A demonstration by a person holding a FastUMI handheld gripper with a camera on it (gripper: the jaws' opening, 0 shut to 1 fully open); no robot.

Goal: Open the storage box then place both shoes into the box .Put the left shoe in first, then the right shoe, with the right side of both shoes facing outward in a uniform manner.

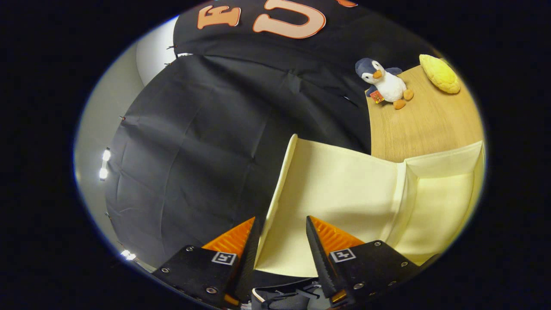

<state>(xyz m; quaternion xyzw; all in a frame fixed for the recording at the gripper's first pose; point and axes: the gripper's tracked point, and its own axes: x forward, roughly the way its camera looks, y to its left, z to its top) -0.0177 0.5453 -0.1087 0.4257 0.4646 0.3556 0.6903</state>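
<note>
Your tool (pixel 280 234) stands partly open, its fingers straddling the raised flap edge of the cream fabric storage box (pixel 344 189), apparently without pressing it.

surface: wooden table (pixel 424 129) | on it: cream storage box (pixel 344 189), lid raised | penguin toy (pixel 385 84) and yellow cushion (pixel 440 74) are set beyond it
</note>
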